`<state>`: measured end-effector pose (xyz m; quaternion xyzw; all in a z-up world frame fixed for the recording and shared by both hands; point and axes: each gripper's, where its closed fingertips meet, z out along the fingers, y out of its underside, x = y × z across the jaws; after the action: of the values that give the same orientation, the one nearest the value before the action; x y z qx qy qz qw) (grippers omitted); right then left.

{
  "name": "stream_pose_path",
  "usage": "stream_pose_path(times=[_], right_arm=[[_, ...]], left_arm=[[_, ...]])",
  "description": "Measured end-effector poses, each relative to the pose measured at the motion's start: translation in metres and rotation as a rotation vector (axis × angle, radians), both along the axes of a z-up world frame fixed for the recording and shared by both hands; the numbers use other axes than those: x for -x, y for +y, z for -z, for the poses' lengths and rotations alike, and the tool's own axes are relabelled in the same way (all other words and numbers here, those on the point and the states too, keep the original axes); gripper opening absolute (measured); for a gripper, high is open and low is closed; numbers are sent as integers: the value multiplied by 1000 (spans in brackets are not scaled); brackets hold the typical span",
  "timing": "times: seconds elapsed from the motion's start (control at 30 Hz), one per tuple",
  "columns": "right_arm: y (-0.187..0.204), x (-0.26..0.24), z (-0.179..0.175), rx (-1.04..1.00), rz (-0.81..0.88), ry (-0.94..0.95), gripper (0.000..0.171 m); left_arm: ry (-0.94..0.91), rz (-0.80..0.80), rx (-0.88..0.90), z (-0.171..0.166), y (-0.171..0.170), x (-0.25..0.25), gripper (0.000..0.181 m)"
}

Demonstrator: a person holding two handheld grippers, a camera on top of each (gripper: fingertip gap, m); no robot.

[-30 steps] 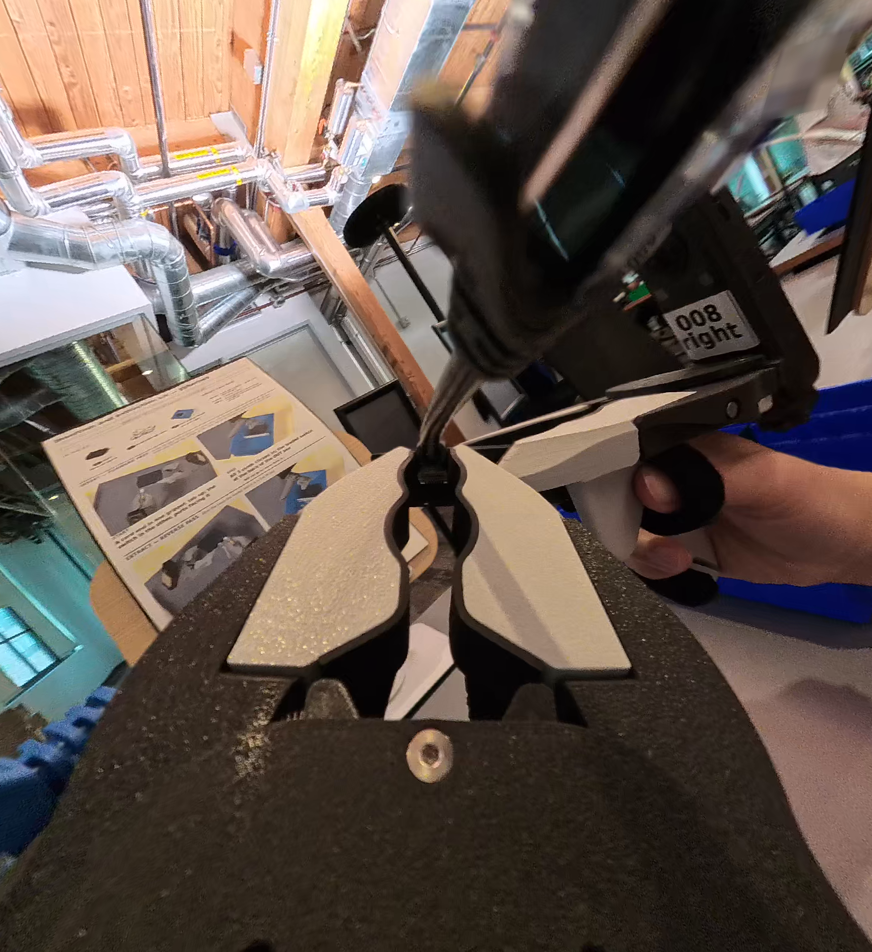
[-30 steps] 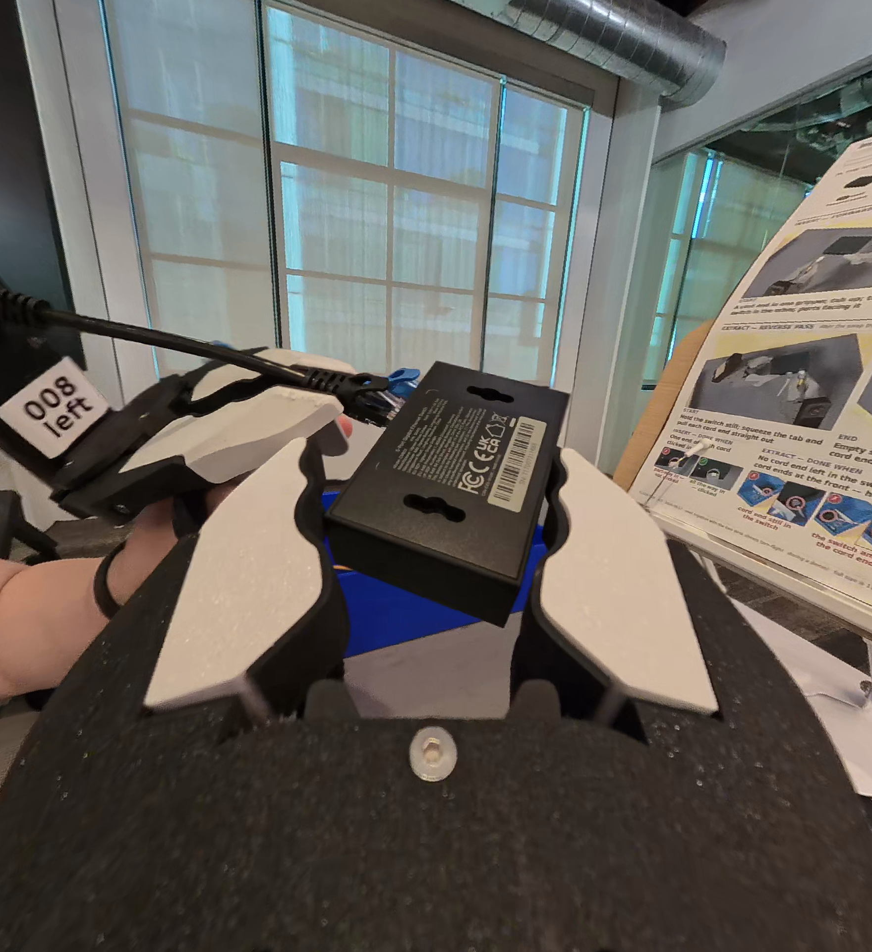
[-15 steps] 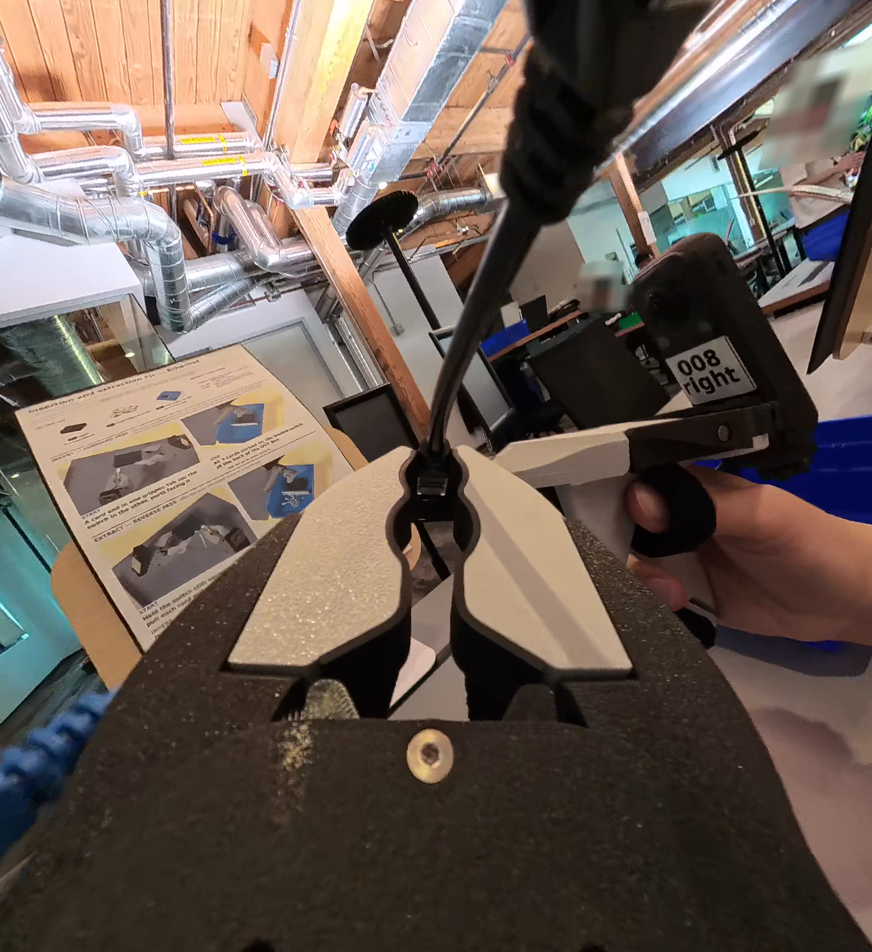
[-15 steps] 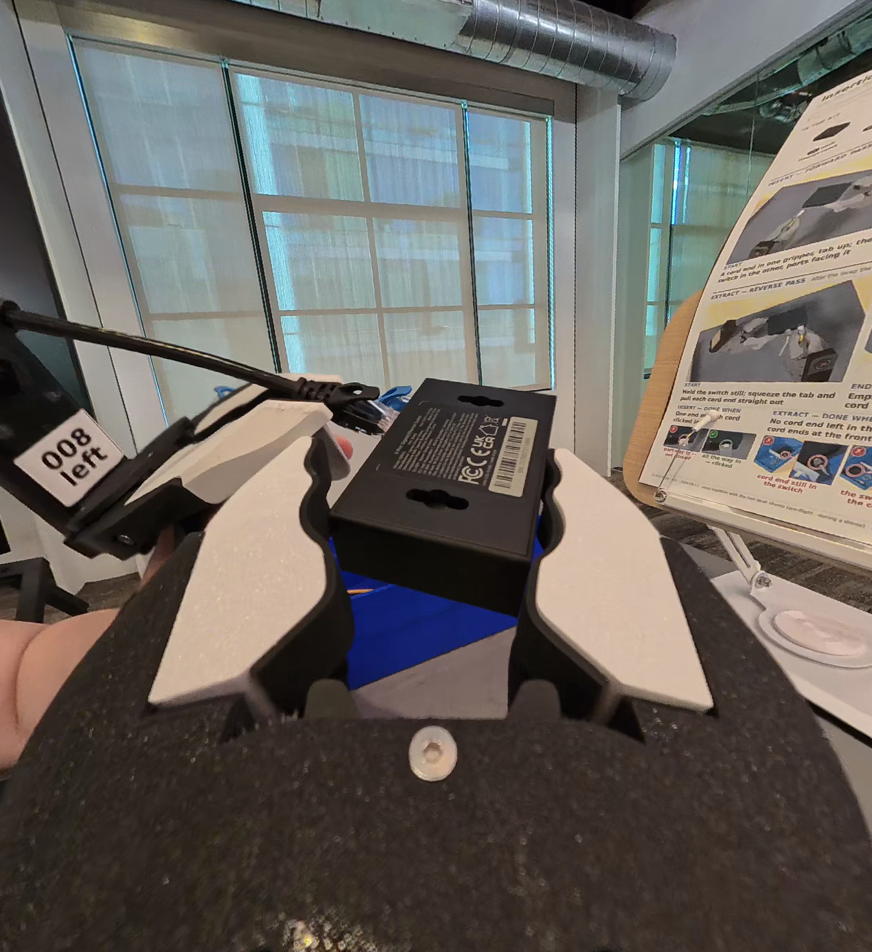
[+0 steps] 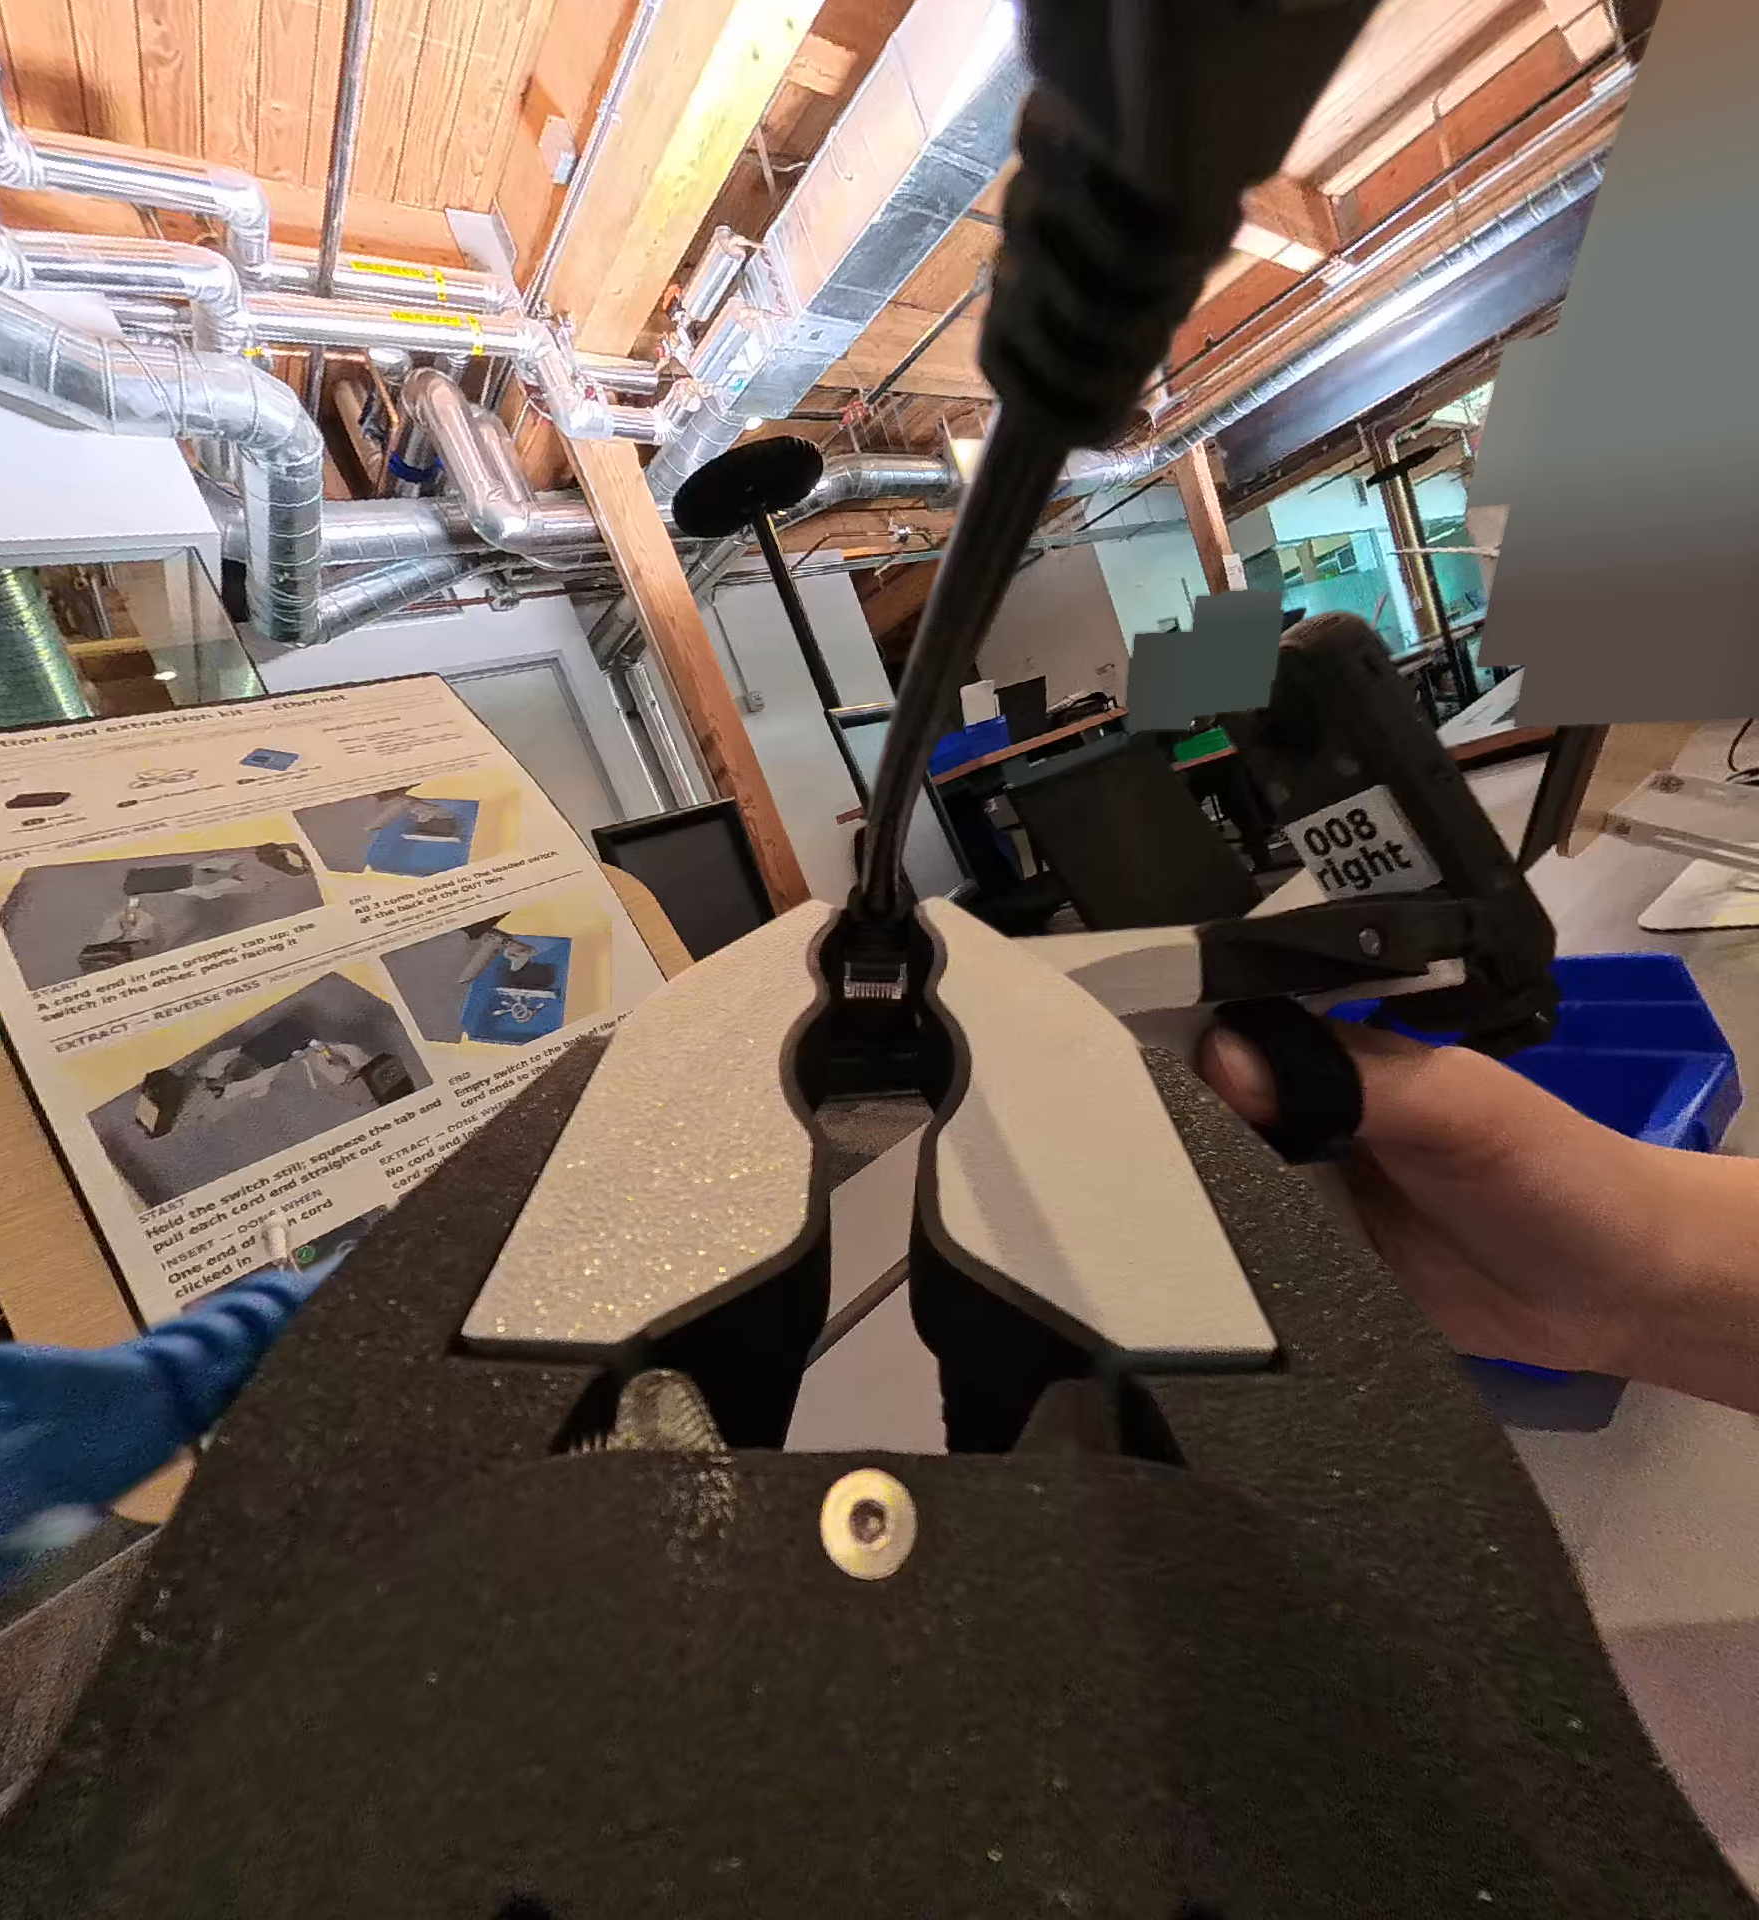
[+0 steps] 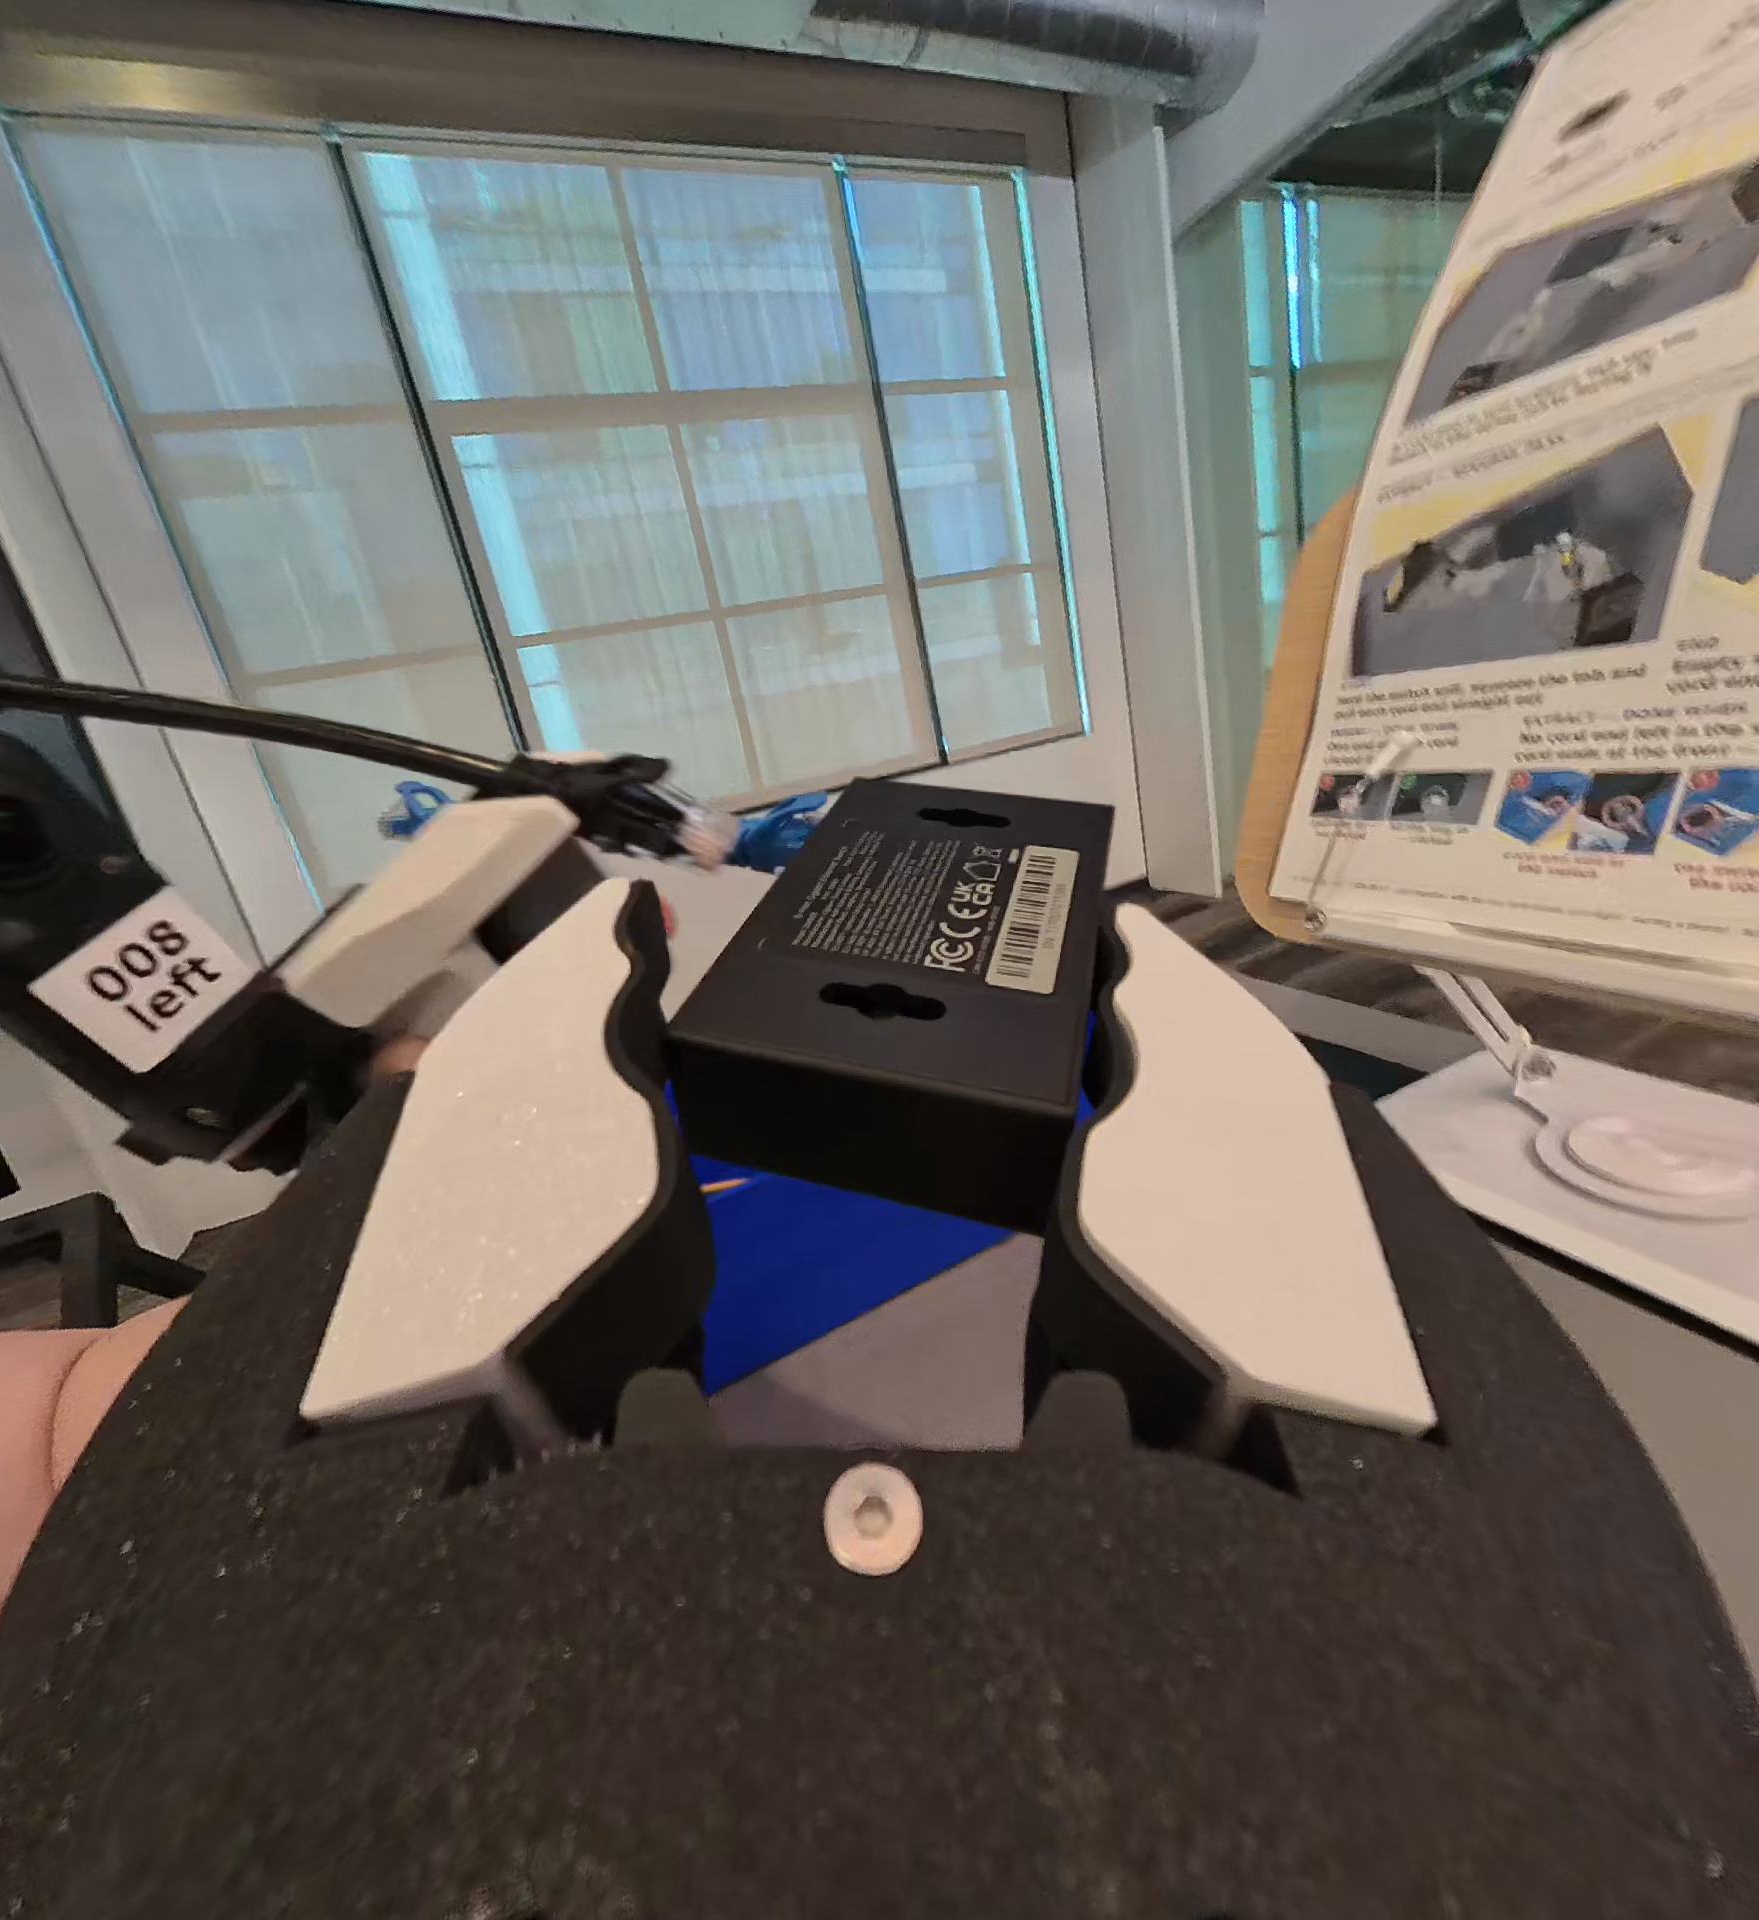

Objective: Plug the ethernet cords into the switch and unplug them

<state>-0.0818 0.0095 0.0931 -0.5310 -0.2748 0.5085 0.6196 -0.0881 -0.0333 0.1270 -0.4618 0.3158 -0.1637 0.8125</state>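
My right gripper is shut on the black switch and holds it in the air with its labelled underside up. My left gripper is shut on the plug of a black ethernet cord, which runs up out of view. In the right wrist view the left gripper sits left of the switch. Its plug points at the switch's far left end, a short gap away. The switch's ports are hidden.
A blue bin lies under the right gripper and also shows in the right wrist view. A blue cord lies behind the switch; a blue cord end shows low left. An instruction sheet on a stand is at the right.
The plug has drawn a little away from the switch's far left corner and its tip now shows clear. Both grippers stay shut on their objects.
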Motion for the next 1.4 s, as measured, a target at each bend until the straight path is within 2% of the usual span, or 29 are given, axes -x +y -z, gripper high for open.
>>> stream_pose_path(times=[0.1,0.23,0.37,0.53,0.7,0.83,0.97,1.23,1.4], right_arm=[[20,-1,20,121,15,-46,76],[50,-6,65,287,60,-176,76],[66,-12,111,416,77,-381,76],[70,-15,166,476,99,-661,75],[51,-15,179,505,23,-901,75],[42,-27,194,615,-39,-1134,76],[46,-43,202,690,-33,-1345,76],[39,-67,211,893,-1,-1578,75],[38,-67,215,928,33,-1608,75]], left_arm=[[-9,18,-5,-4,-3,1,11],[-28,45,25,-9,-4,5,11],[-44,58,54,-18,-5,13,11],[-58,55,49,-34,-13,25,11],[-41,66,64,-39,-15,28,11],[-32,86,80,-41,-17,27,11],[-38,96,77,-46,-22,29,11],[-40,122,60,-55,-36,31,11],[-37,141,52,-59,-44,29,11]])
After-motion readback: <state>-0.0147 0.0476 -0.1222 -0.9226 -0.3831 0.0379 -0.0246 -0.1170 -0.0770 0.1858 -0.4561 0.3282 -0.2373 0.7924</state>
